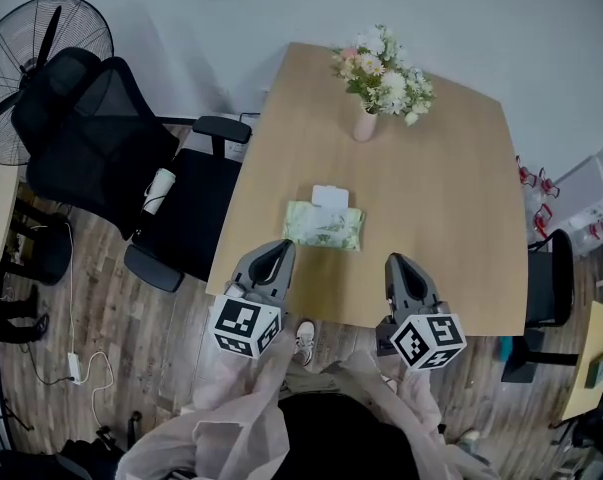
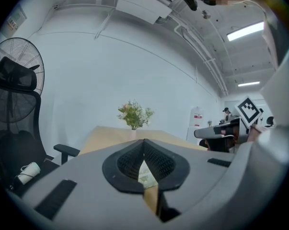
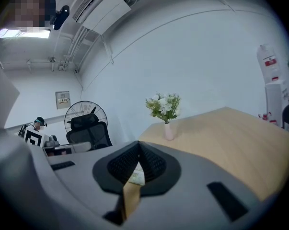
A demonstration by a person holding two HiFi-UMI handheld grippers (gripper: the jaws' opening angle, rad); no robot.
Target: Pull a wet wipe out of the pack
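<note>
The wet wipe pack [image 1: 323, 226], pale green with a leafy print too small to read, lies flat mid-table [image 1: 451, 188]. It has a white flap [image 1: 330, 196] at its 12 o'clock edge. The left gripper [image 1: 284, 246] at the pack's 8 o'clock and the right gripper [image 1: 393, 261] at its 4 o'clock hang apart from it, each closed tip to tip on nothing.
</note>
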